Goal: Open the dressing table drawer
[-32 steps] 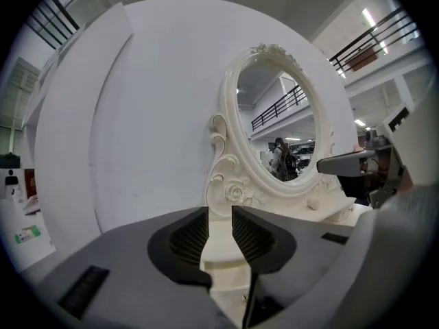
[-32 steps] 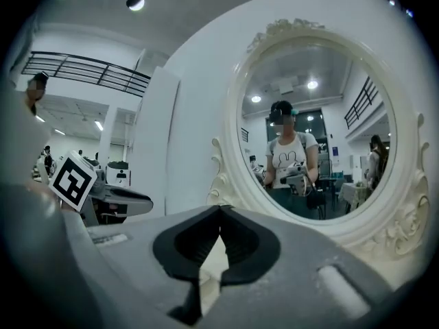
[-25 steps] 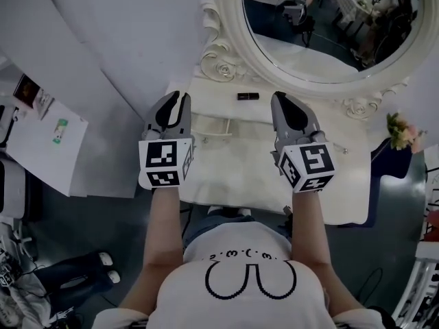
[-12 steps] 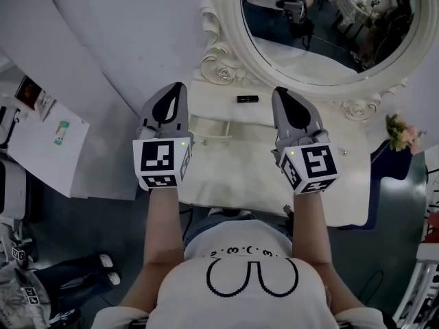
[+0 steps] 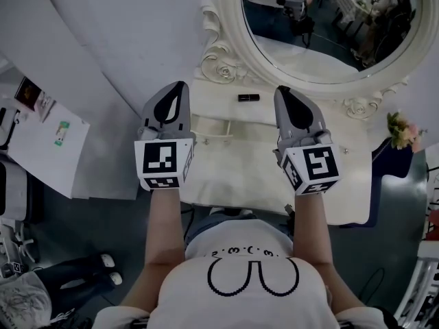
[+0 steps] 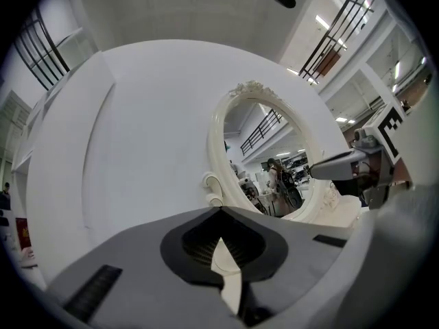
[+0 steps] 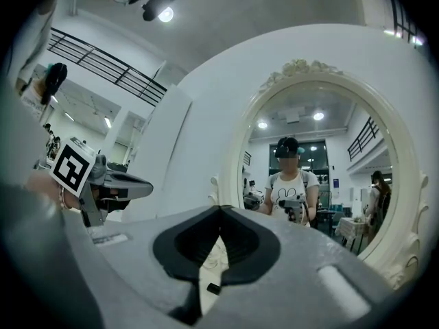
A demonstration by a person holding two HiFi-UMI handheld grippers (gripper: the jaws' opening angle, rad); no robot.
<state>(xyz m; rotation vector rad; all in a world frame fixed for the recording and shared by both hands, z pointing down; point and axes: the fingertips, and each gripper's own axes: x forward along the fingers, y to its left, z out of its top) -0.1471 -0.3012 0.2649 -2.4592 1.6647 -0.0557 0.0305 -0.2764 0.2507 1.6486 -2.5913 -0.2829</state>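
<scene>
The white dressing table [image 5: 233, 177] stands in front of me under an oval mirror [image 5: 322, 33]. A pale handle-like rail [image 5: 209, 134] lies on its left part; I cannot make out a drawer front. My left gripper [image 5: 180, 86] hovers over the table's left edge, shut and holding nothing; in the left gripper view its tips [image 6: 219, 211] meet in front of the mirror frame [image 6: 223, 156]. My right gripper [image 5: 281, 90] hovers over the table's right half, also shut and holding nothing, tips [image 7: 219, 209] together.
A small black stick [image 5: 248, 97] lies on the table near the mirror's base. Carved scrollwork [image 5: 219, 60] flanks the mirror. A white board with pictures [image 5: 41, 139] leans at the left. Pale flowers [image 5: 401, 132] stand at the right. A curved white wall [image 6: 137, 136] rises behind.
The left gripper's jaws have gone from slightly apart to shut, and it has risen a little toward the mirror. The right gripper has hardly moved.
</scene>
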